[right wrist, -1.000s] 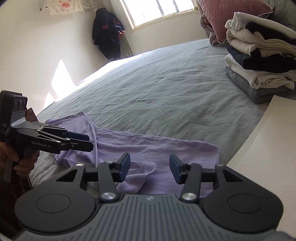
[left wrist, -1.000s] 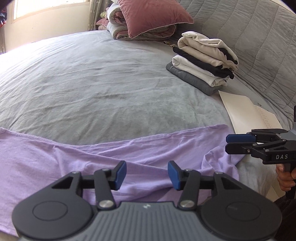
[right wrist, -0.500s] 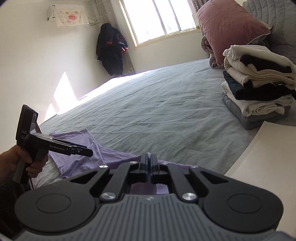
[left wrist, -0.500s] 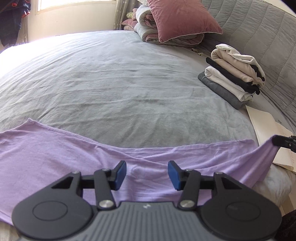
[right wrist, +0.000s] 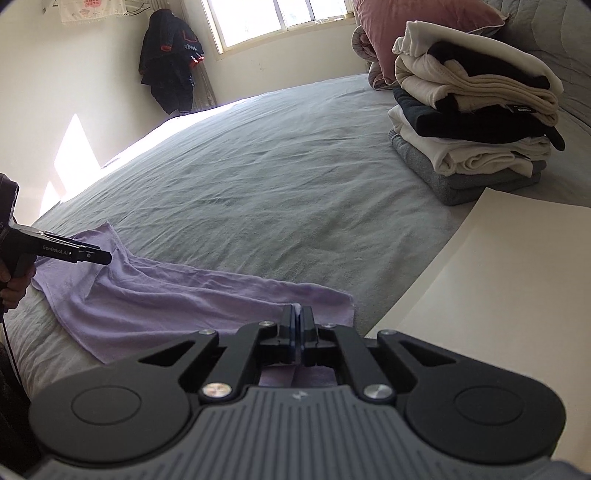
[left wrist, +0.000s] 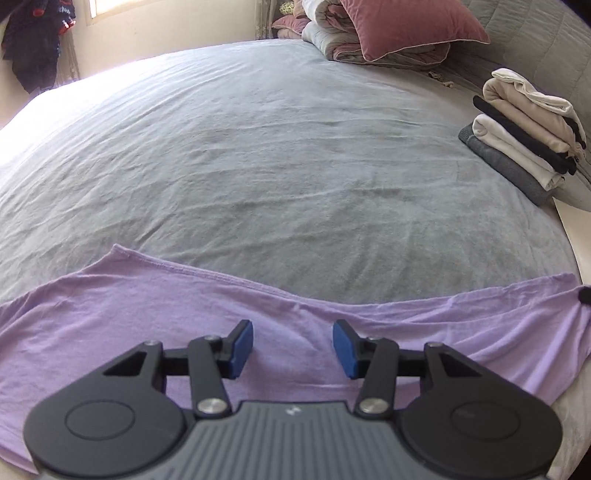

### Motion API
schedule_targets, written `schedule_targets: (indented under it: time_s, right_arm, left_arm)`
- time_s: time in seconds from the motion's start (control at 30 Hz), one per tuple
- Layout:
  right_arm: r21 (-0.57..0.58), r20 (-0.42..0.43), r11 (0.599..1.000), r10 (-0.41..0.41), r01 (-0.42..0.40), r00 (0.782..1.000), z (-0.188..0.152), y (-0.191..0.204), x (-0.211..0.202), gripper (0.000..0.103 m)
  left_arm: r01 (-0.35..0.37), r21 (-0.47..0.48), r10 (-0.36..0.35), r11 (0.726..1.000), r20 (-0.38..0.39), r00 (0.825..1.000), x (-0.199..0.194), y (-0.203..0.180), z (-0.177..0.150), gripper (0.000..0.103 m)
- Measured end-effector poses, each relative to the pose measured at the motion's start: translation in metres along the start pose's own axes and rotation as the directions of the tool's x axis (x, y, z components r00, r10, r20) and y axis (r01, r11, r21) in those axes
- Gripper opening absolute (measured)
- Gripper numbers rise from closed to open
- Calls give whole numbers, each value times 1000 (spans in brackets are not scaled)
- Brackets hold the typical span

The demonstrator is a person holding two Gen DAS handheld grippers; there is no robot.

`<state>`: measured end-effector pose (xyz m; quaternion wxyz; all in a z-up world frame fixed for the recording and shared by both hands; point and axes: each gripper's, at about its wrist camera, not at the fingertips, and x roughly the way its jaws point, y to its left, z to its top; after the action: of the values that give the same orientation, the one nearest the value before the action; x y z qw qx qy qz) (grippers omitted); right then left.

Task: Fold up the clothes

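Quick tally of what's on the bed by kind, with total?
Purple garments being folded: 1, the purple garment, pinched at one corner by the right gripper; the left gripper is open over it.
Stacks of folded clothes: 1, the folded stack.
Pink pillows: 1, the pink pillow.
Rolled quilts: 1, the rolled quilt.
White boards: 1, the white board.
Total: 5

Left gripper (left wrist: 293,349): your blue-padded fingers (left wrist: 242,347) stand wide apart above the cloth, gripping nothing.
Lilac garment (left wrist: 129,314): it lies stretched across the near edge of the bed; its right end is pulled taut toward a small dark tip at the frame's right edge.
Bed (left wrist: 258,166): your view looks over a wrinkled grey cover.
Folded stack (left wrist: 524,144): sits far right on the bed.
Pink pillow (left wrist: 402,29): rests on rolled bedding at the head.
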<state>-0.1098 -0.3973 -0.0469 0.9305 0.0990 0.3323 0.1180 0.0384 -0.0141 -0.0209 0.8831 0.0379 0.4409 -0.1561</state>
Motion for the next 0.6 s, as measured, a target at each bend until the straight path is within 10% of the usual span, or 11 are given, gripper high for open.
schedule_targets:
  time_s: [0.2, 0.47, 0.6]
  right_arm:
    - [1, -7, 1000, -12, 12, 1000, 0, 1, 4, 2]
    - [-3, 4, 1000, -3, 3, 1000, -1, 1, -1, 2]
    - [-6, 16, 1000, 8, -8, 1000, -1, 0, -7, 2]
  left_arm:
    - [113, -366, -122, 924, 1, 993, 9, 39, 17, 40]
    - [-21, -454, -17, 891, -81, 997, 31, 36, 18, 2]
    - [-32, -458, 11, 888, -48, 999, 29, 35, 13, 0]
